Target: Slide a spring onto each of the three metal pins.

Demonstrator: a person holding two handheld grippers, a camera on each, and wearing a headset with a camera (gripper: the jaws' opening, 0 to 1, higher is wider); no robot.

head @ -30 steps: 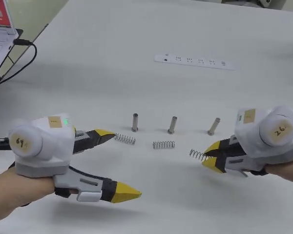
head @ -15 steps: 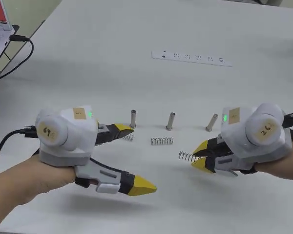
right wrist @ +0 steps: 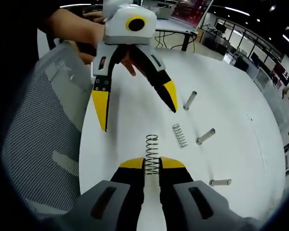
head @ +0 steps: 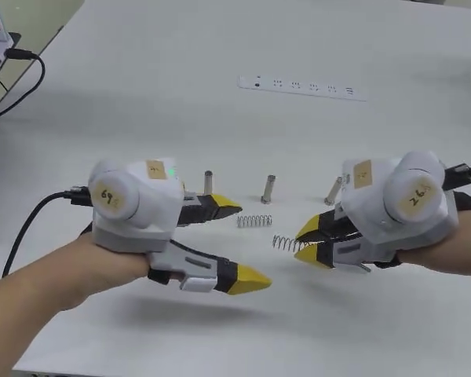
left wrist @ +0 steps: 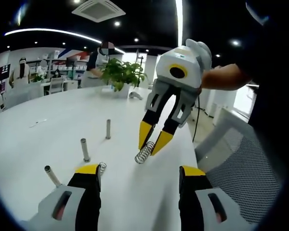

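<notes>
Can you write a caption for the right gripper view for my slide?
Right gripper pinches a spring, facing the open left gripper; another spring and three pins sit on the table.

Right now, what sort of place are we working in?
Probably an open-plan office or lab: a big white table with a power strip on it, a mesh chair beside it, and a plant with more desks beyond.

Worktop (head: 141, 94) bare up to power strip (head: 302, 86); three upright pins (head: 268, 188) and loose spring (head: 253, 221) crowd near middle.
</notes>
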